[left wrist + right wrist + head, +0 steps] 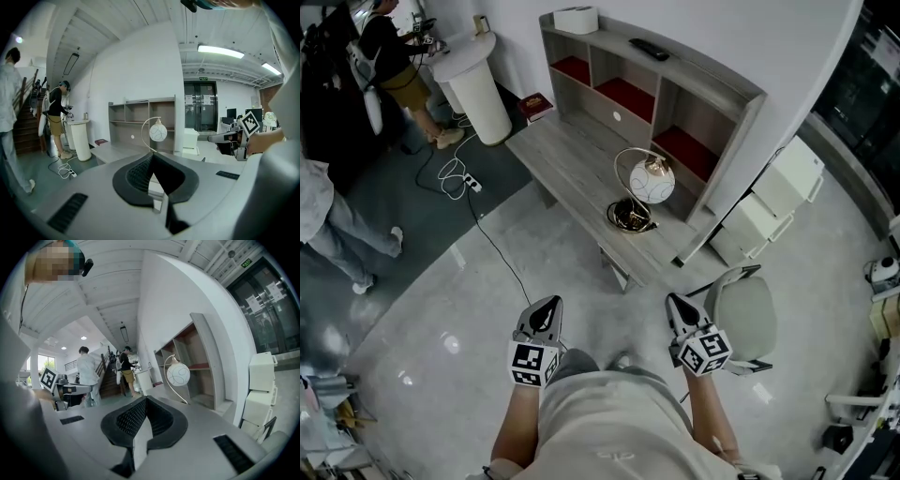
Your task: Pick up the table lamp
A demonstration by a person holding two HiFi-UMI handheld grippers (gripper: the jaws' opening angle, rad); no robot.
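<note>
The table lamp (641, 190) stands on the grey desk (572, 169): a white globe shade hung from a curved metal arc over a dark round base. It also shows ahead in the left gripper view (157, 131) and in the right gripper view (178, 374). My left gripper (551, 306) is shut and empty, well short of the desk and left of the lamp. My right gripper (678, 304) is shut and empty too, near the grey chair. Both point toward the desk, with floor between them and it.
A grey shelf unit (675, 84) rises behind the desk, with a remote (649, 49) and a paper roll (577, 19) on top. A grey chair (742, 314) stands at my right. White boxes (773, 202), a white pedestal (478, 89), a floor cable (487, 239) and people (337, 225) are around.
</note>
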